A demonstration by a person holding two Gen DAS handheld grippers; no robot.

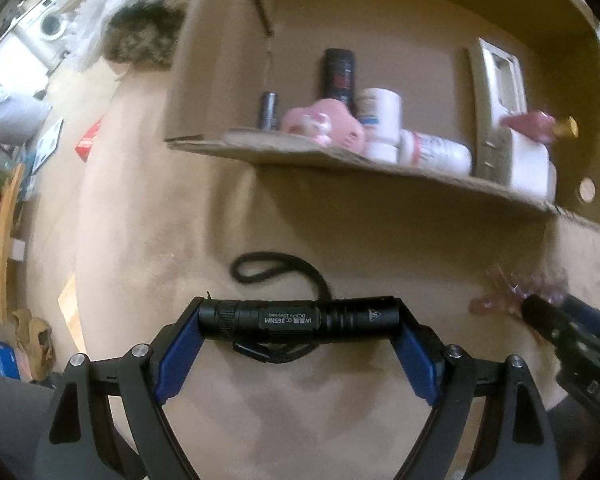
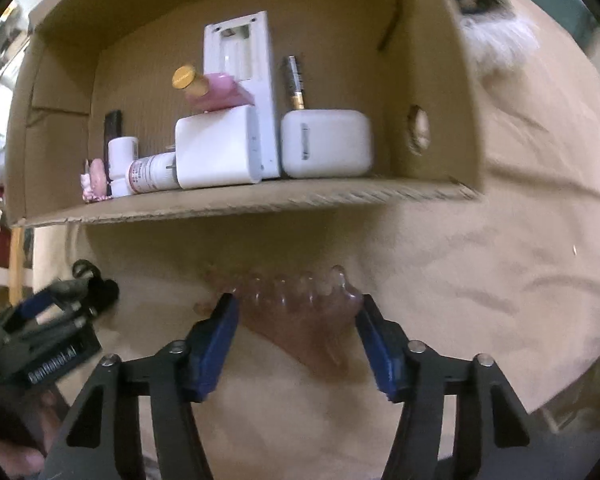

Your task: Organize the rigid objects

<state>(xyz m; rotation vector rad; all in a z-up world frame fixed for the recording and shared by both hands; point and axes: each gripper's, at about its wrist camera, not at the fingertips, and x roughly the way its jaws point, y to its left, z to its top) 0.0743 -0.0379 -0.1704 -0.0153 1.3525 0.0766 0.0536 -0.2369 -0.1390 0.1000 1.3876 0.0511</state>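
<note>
Now left gripper (image 1: 300, 316) pinching black flashlight (image 1: 300, 317) end to end, right gripper (image 2: 296, 312) clamped on pink hair claw (image 2: 300, 320) — cardboard box (image 2: 260, 200) beyond.

We see a black flashlight (image 1: 300, 318) lying crosswise between the left claw's (image 1: 300, 320) blue pads, clamped end to end, cord looped beyond it. A translucent pink hair clip (image 2: 296, 312) sits between the right claw's (image 2: 296, 308) pads, teeth pointing away, pads touching both ends.

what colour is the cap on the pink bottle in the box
Gold cap on the pink bottle, clearest in the right wrist view.
</note>
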